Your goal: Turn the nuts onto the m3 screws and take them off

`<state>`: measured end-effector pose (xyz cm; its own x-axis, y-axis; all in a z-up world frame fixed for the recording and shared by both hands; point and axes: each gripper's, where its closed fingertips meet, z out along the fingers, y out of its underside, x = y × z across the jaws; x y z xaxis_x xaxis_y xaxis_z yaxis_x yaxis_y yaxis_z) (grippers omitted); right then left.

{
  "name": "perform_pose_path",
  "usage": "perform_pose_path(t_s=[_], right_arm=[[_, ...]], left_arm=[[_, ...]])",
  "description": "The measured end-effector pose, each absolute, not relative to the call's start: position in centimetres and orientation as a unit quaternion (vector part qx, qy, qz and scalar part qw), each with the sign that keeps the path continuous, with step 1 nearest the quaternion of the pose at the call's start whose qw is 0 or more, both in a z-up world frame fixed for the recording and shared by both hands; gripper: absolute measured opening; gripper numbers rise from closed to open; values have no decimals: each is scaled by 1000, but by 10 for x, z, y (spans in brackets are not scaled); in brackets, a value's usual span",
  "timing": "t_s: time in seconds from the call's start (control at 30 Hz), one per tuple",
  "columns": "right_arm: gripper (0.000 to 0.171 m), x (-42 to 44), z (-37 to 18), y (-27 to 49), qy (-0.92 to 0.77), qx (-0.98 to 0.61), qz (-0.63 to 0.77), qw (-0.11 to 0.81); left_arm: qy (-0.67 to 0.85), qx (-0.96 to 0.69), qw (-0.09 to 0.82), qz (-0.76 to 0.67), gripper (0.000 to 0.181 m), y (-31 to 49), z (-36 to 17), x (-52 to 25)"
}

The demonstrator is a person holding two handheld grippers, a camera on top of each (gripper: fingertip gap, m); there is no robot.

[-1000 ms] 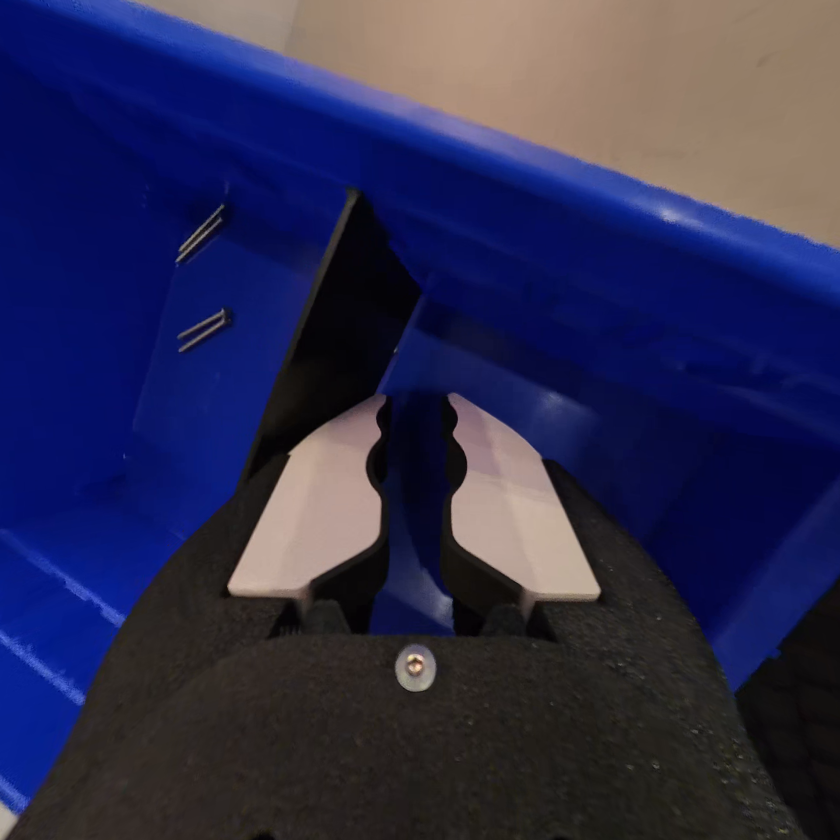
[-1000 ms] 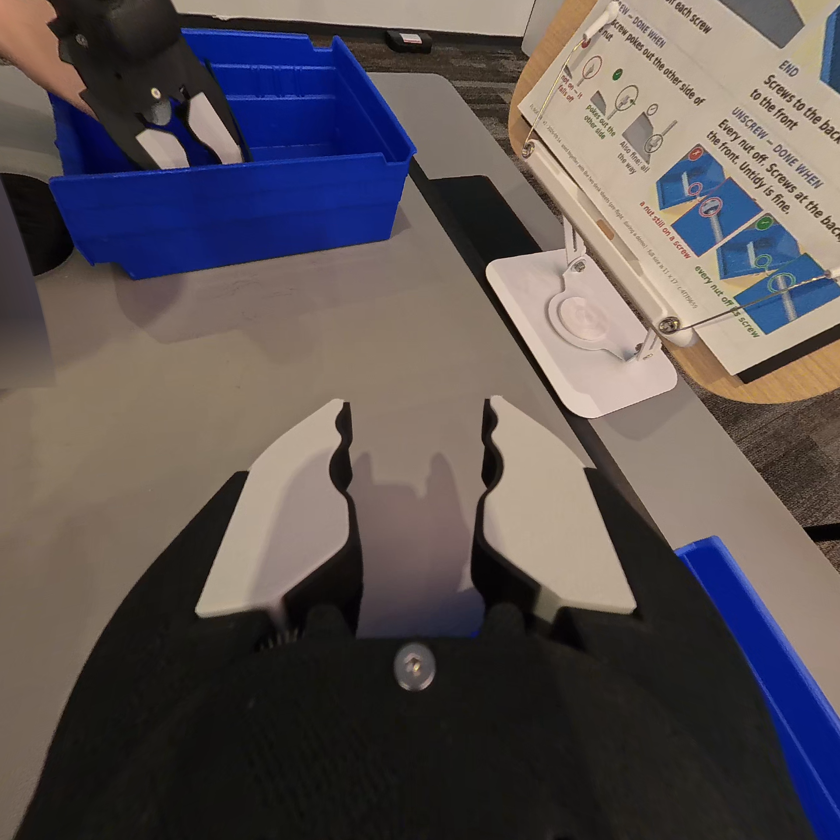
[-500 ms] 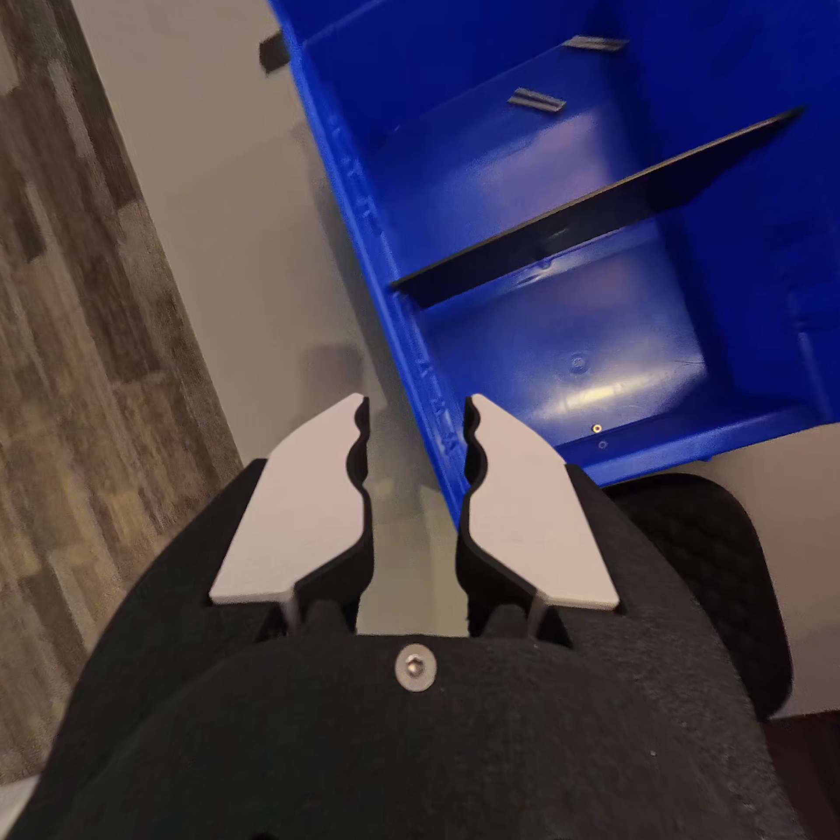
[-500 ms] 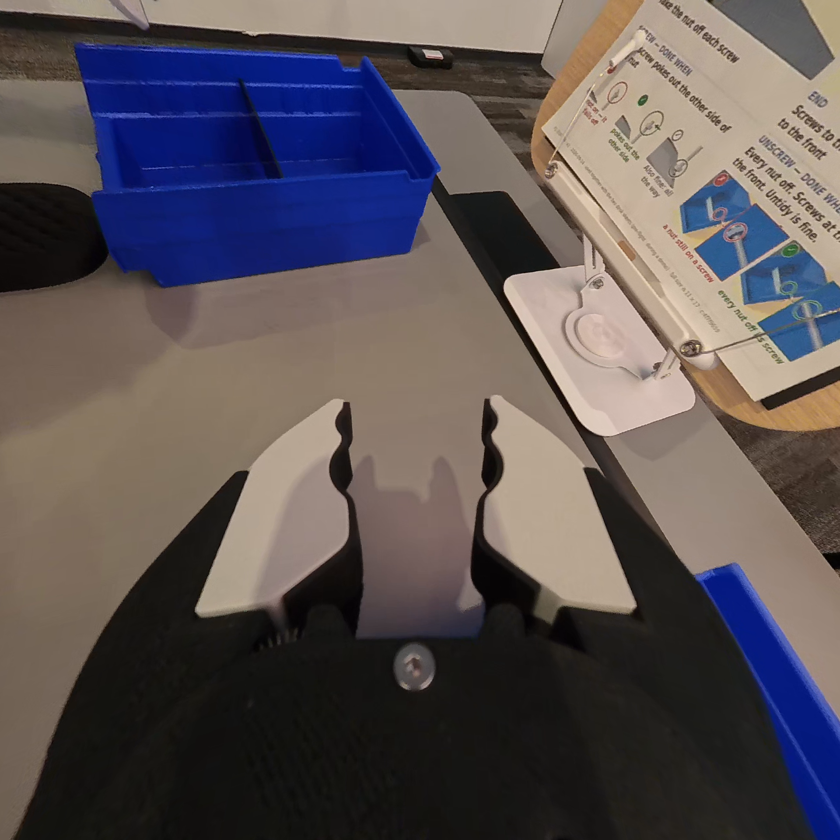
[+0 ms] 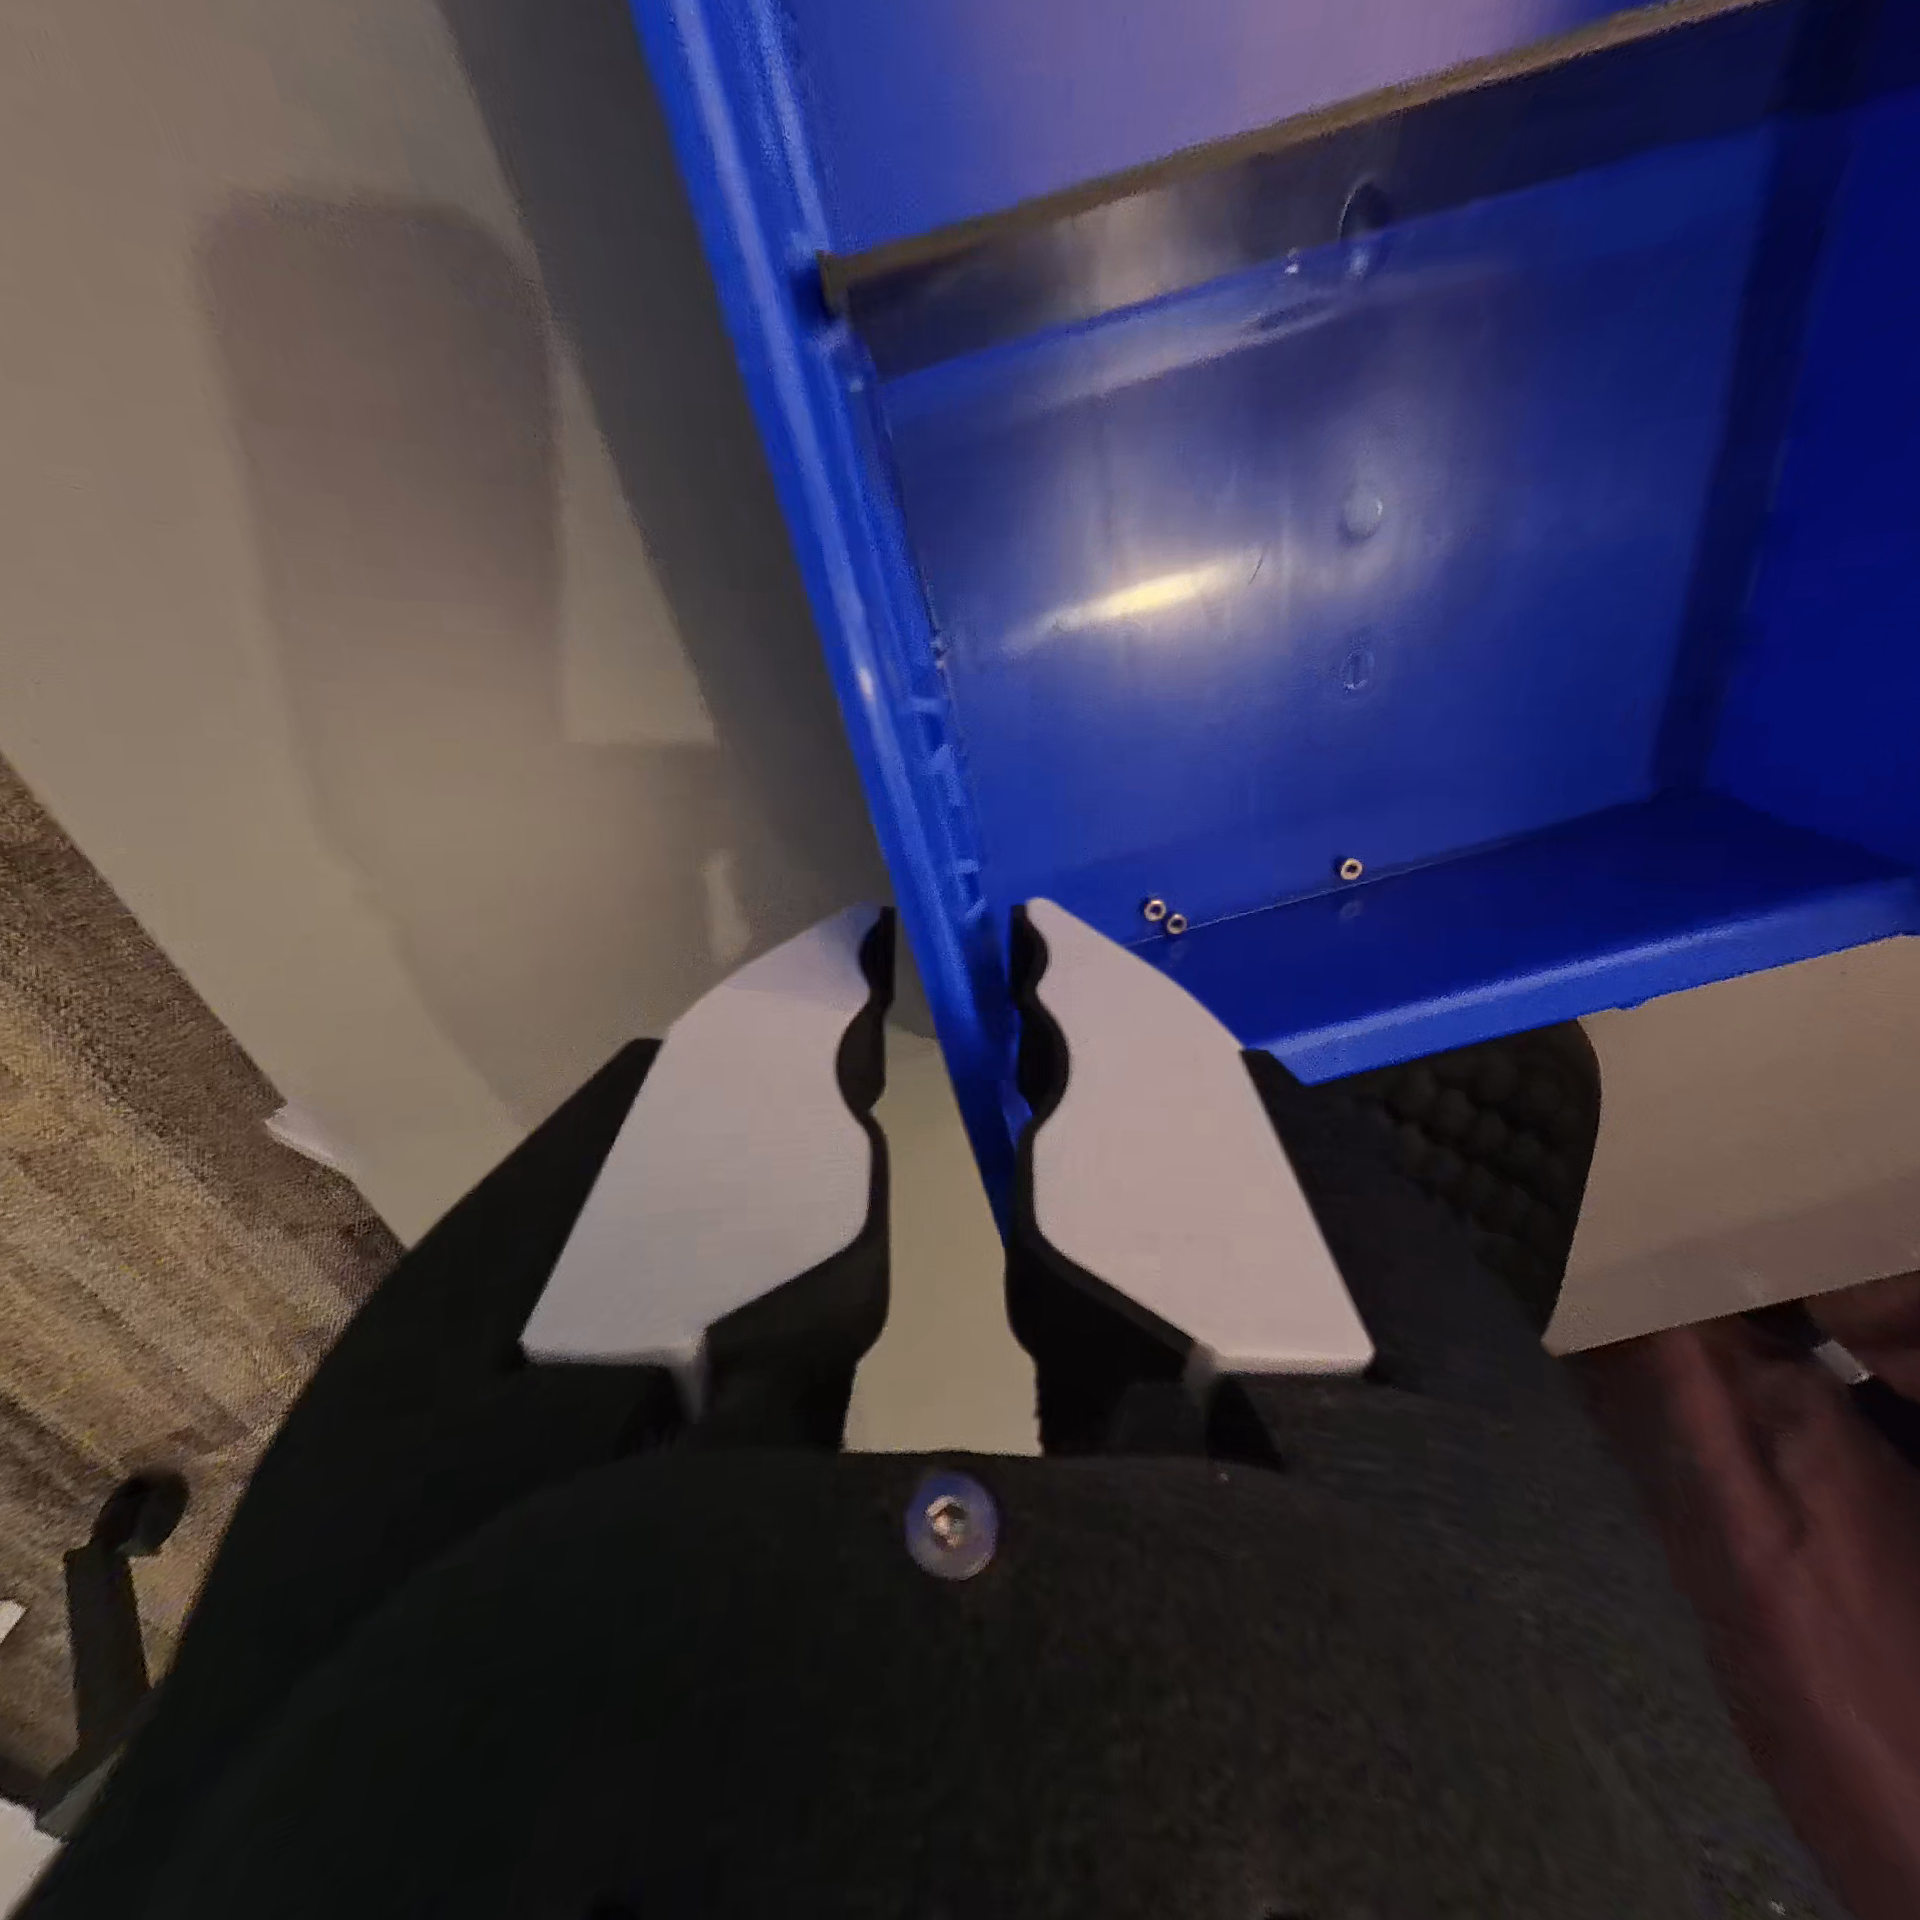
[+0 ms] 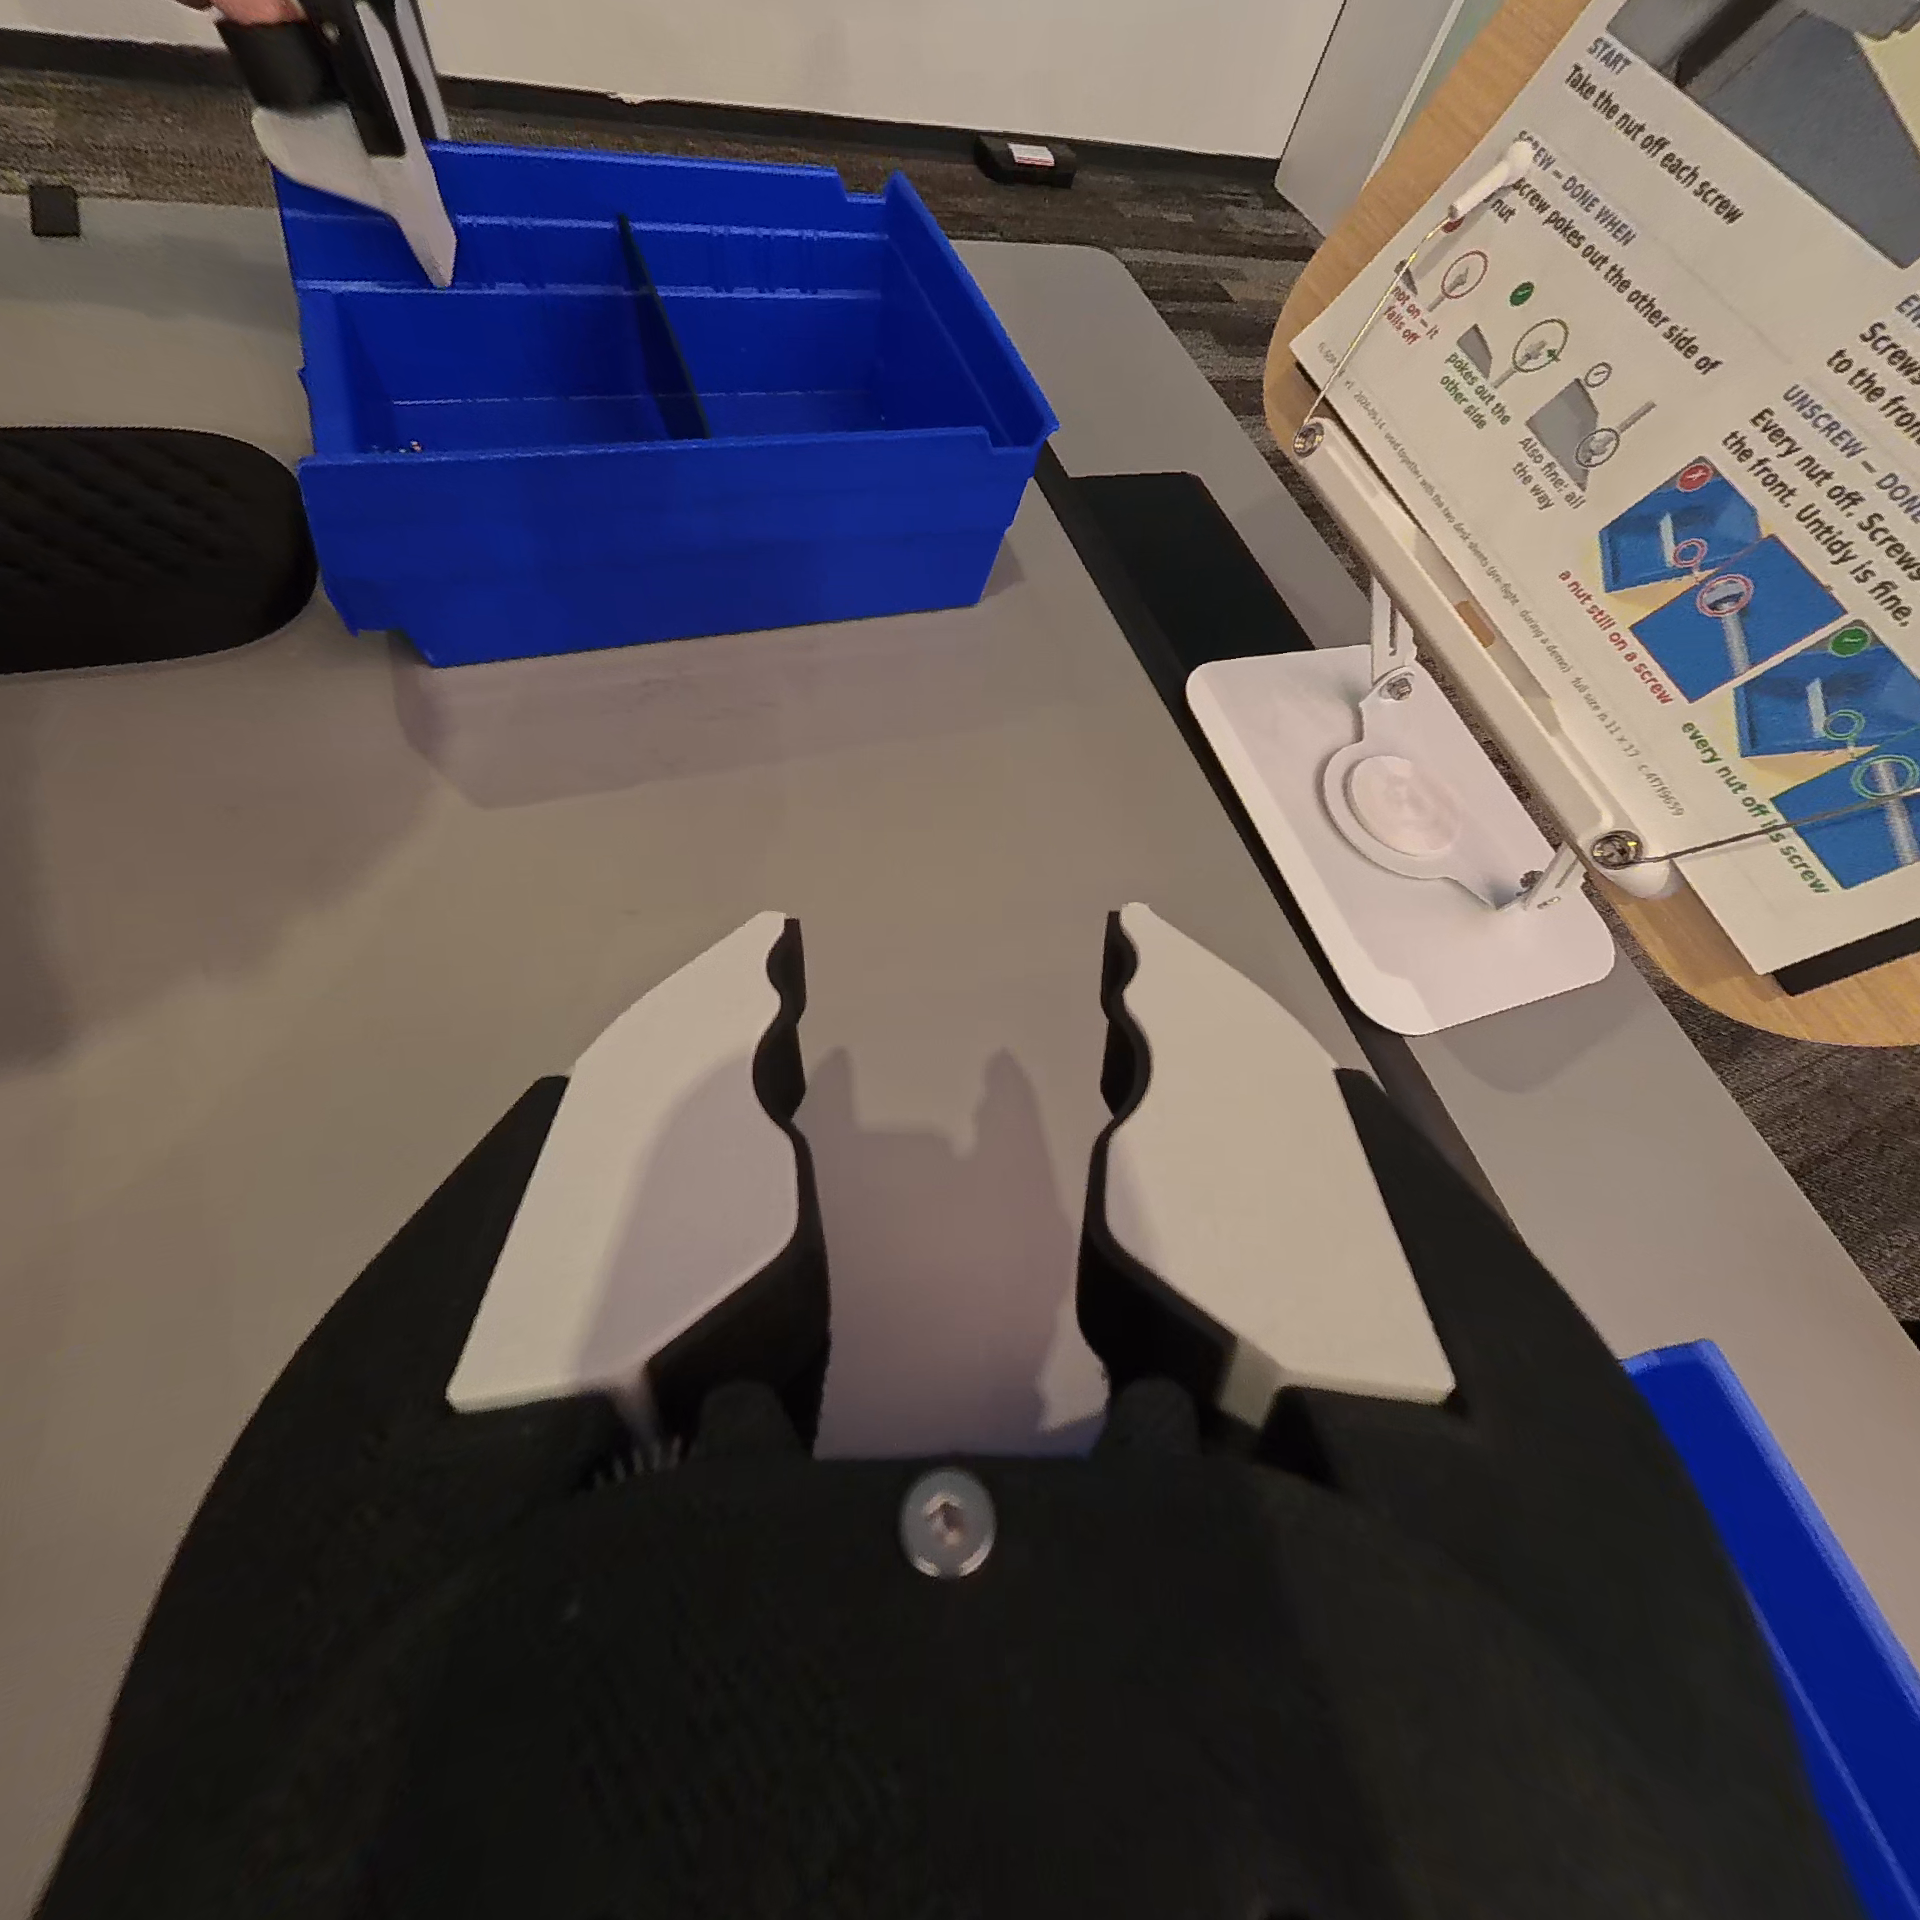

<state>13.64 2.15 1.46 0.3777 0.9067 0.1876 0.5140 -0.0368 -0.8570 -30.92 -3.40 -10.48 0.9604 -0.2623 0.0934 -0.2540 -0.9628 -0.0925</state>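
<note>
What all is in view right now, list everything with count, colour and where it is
bin: one, blue, far left on the table
divider: one, black, across the bin
nuts: three, brass-coloured, at the bin's front wall
table: one, grey
pad: one, black, left of the bin
instruction sheet: one, white, on a stand to the right
second bin: one, blue, corner at lower right
left hand-held gripper: black and grey, open, straddling the bin's side wall
right hand-held gripper: black and grey, open, over bare table

Grey table (image 6: 727, 831) — mottled carpet floor (image 6: 1195, 208), pale wall (image 6: 831, 52).
</note>
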Motion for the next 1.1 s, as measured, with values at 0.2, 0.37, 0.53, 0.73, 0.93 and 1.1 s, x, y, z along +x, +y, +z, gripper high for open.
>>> perform_pose_path(t_s=[0.2, 0.37, 0.53, 0.73, 0.93, 1.1], right_arm=[[56, 136, 12, 22, -520, -689, 211, 459], [56, 137, 9, 23, -520, -691, 211, 455], [56, 135, 5, 23, -521, -694, 212, 450], [56, 132, 0, 22, -526, -695, 208, 443], [56, 132, -2, 23, -527, -697, 205, 440], [56, 134, -3, 25, -526, -700, 205, 438]], left_arm=[[129, -989, 47, -57, 6, -31, -110, -303], [113, -987, 96, -63, 6, -28, -110, -303], [116, -983, 131, -53, 6, -29, -110, -302], [117, -986, 98, -63, 6, -32, -110, -302], [117, -986, 94, -67, 5, -20, -108, -303], [109, -989, 82, -59, 8, 0, -104, -301]])
